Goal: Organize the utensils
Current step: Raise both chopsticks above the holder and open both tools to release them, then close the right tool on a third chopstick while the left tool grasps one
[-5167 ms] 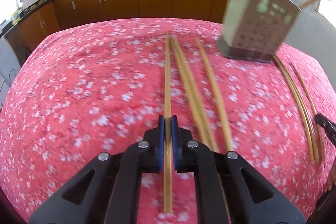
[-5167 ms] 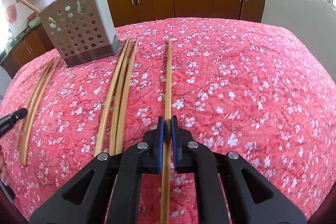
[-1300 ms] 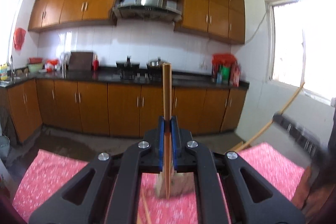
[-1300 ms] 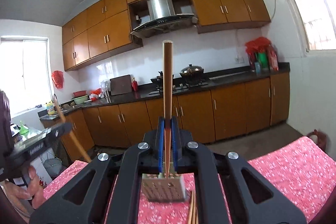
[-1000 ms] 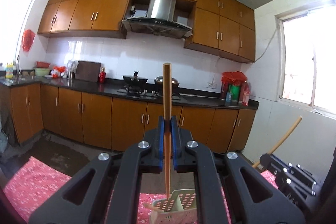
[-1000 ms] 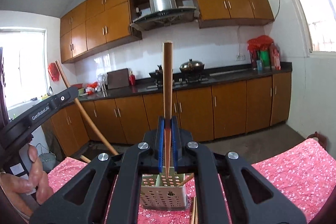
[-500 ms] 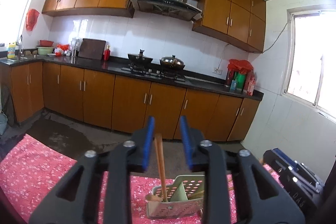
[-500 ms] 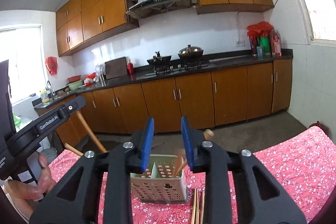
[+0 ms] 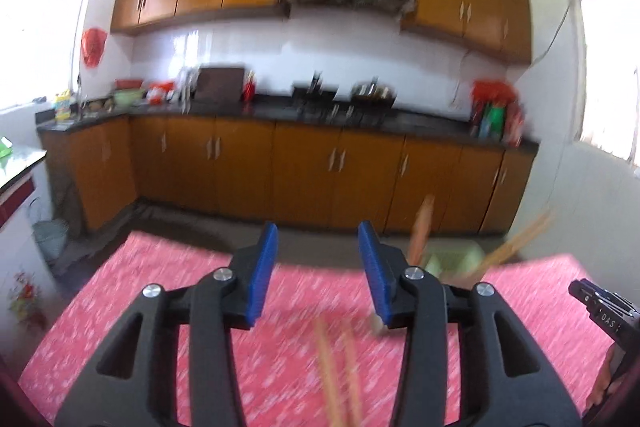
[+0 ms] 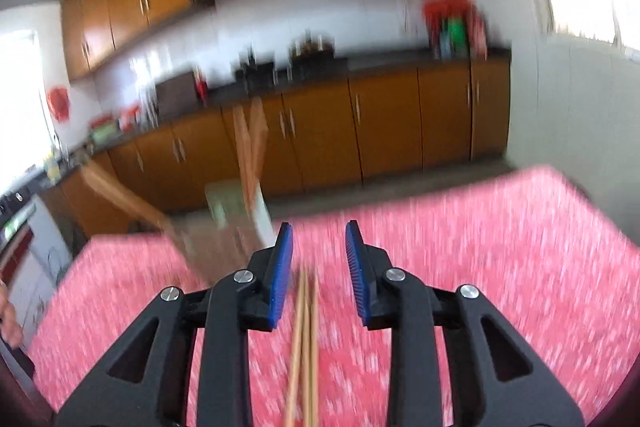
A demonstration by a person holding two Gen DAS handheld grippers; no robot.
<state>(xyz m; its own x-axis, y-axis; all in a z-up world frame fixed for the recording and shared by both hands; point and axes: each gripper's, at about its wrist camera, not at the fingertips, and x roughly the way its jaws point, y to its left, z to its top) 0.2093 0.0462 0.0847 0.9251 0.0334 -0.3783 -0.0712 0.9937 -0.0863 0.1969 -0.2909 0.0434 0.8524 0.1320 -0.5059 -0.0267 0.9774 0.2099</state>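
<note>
Left hand-held gripper [image 9: 318, 269] and right hand-held gripper [image 10: 319, 263] both gape wide and empty above loose chopsticks [image 10: 305, 339] on the red-clothed worktop [image 10: 500, 267]. Beyond, the utensil holder [image 10: 236, 211] carries leaning chopsticks; a hasty, blurred reach might clip and topple it.

Your work surface is a counter [image 10: 500, 267] covered in a pink-red cloth with small white blossoms, blurred in both views. Near its far edge you have a pale perforated utensil holder [image 10: 236, 215] standing on it, with wooden chopsticks leaning out of the top. Closer to you, a few loose bamboo chopsticks [image 10: 306, 339] lie flat on the cloth, running away from you [image 9: 338, 367].
</note>
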